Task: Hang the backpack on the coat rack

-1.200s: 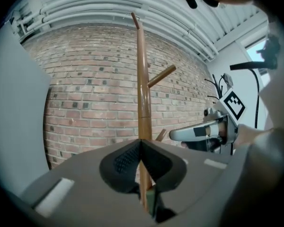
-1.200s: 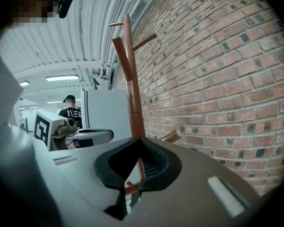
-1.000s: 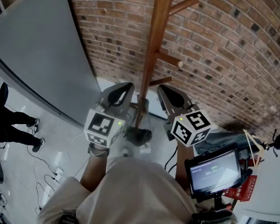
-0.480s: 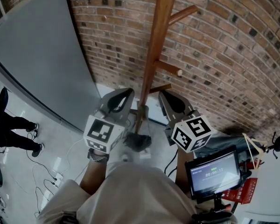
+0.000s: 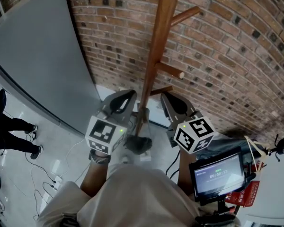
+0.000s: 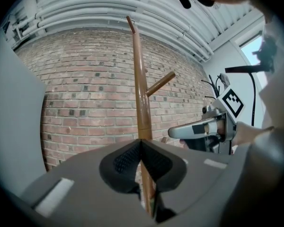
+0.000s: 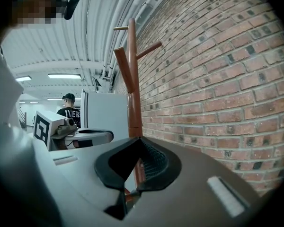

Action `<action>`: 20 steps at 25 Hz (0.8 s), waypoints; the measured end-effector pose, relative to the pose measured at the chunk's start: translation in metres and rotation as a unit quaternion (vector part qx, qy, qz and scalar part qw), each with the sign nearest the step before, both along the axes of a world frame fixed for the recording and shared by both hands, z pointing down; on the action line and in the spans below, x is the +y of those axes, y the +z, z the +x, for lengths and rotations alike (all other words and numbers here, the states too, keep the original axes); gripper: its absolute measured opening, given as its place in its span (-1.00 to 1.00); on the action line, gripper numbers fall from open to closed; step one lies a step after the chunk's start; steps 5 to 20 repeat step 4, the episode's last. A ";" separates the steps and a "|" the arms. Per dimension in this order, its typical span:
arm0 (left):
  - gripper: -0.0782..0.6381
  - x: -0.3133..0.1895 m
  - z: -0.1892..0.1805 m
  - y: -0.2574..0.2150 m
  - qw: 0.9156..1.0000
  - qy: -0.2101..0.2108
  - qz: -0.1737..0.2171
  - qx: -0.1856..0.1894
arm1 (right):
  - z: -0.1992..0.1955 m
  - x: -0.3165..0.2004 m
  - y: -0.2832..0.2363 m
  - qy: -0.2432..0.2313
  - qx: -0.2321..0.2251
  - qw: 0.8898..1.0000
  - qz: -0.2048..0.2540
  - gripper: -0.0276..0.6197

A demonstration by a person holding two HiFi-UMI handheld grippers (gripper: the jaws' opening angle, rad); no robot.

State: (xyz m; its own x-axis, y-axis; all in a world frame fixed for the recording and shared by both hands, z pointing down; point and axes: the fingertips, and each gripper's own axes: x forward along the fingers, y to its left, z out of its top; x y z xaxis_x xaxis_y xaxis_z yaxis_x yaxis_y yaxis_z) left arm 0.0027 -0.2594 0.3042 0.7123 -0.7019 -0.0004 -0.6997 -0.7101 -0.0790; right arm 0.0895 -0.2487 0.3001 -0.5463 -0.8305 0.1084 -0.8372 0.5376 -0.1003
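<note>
Coat rack; claws closed, empty

Smooth glossy wooden coat rack, rough brick wall.

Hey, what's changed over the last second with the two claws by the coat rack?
Nothing visibly changed. The left claw and the right claw stay shut and empty, one on each side of the coat rack. The head view only slid a little, with the rack and both claws shifting together in the picture.
</note>
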 end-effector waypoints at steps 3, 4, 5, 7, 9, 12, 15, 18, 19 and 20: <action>-0.78 -0.003 0.001 0.000 1.000 0.001 0.002 0.000 | 0.000 -0.003 0.001 0.000 -0.002 1.000 0.000 -0.91; -0.78 -0.004 0.002 -0.001 1.000 0.002 0.003 0.000 | 0.000 -0.004 0.001 0.000 -0.002 1.000 0.000 -0.91; -0.78 -0.004 0.002 -0.001 1.000 0.002 0.003 0.000 | 0.000 -0.004 0.001 0.000 -0.002 1.000 0.000 -0.91; -0.78 -0.004 0.002 -0.001 1.000 0.002 0.003 0.000 | 0.000 -0.004 0.001 0.000 -0.002 1.000 0.000 -0.91; -0.78 -0.004 0.002 -0.001 1.000 0.002 0.003 0.000 | 0.000 -0.004 0.001 0.000 -0.002 1.000 0.000 -0.91; -0.78 -0.004 0.002 -0.001 1.000 0.002 0.003 0.000 | 0.000 -0.004 0.001 0.000 -0.002 1.000 0.000 -0.91; -0.78 -0.004 0.002 -0.001 1.000 0.002 0.003 0.000 | 0.000 -0.004 0.001 0.000 -0.002 1.000 0.000 -0.91; -0.78 -0.004 0.002 -0.001 1.000 0.002 0.003 0.000 | 0.000 -0.004 0.001 0.000 -0.002 1.000 0.000 -0.91; -0.78 -0.004 0.002 -0.001 1.000 0.002 0.003 0.000 | 0.000 -0.004 0.001 0.000 -0.002 1.000 0.000 -0.91; -0.78 -0.004 0.002 -0.001 1.000 0.002 0.003 0.000 | 0.000 -0.004 0.001 0.000 -0.002 1.000 0.000 -0.91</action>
